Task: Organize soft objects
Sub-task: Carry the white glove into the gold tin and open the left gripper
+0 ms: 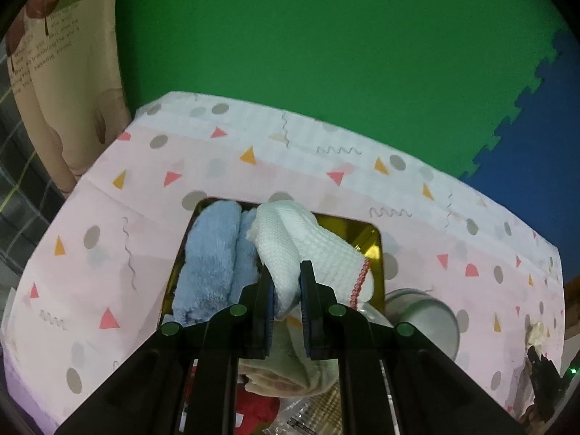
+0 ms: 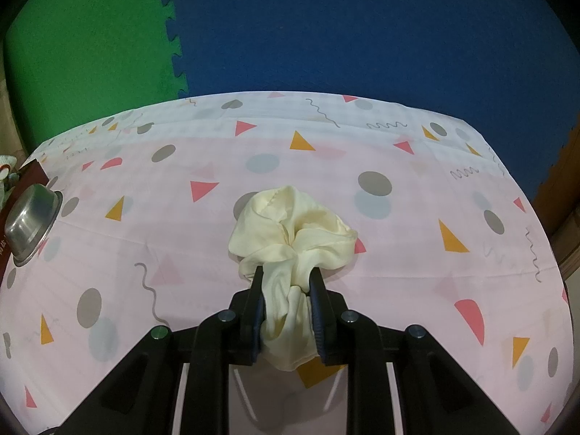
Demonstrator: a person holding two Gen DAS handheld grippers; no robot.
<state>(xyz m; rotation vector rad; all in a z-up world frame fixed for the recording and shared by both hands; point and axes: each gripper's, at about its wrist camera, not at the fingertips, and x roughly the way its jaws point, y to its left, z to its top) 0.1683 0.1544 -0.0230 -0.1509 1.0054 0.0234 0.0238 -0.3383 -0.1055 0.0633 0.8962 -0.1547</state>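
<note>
A steel bowl (image 2: pixel 32 224) rested at the patterned bench (image 2: pixel 417 239) edge; green and blue foam mats (image 2: pixel 326 29) lay beyond.

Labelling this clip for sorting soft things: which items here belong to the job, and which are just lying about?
Job:
white waffle cloth in left gripper
blue fluffy cloth
gold tin
cream cloth in right gripper

Lying about:
steel bowl
white cup

Soft, even, rather dim light, faint shadows, strong fisheye bending with dark corners; left view slightly blurred.
</note>
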